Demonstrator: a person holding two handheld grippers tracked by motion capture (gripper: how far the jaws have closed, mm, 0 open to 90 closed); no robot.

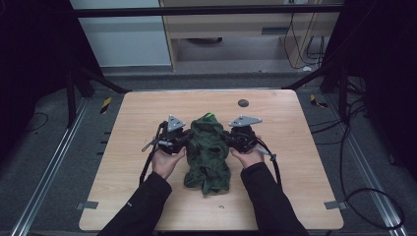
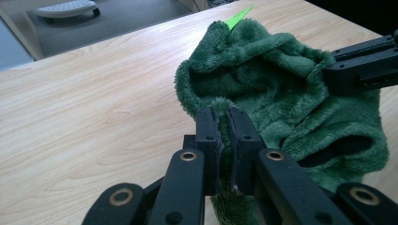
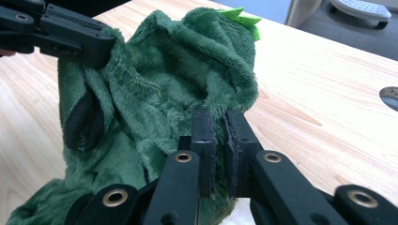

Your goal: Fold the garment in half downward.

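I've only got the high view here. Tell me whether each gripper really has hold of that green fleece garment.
Observer: Left gripper is shut on the green fleece garment; its view shows a fold of the edge pinched between the pads.
Operator: Now the right one.
Observer: Right gripper is shut on the opposite edge, fleece squeezed between its pads too.
Operator: Report anything on the cloth that I can't make out.
Observer: A bright green tag sticks up at the far top edge, and a dark ribbed cuff shows on the side by the left gripper.
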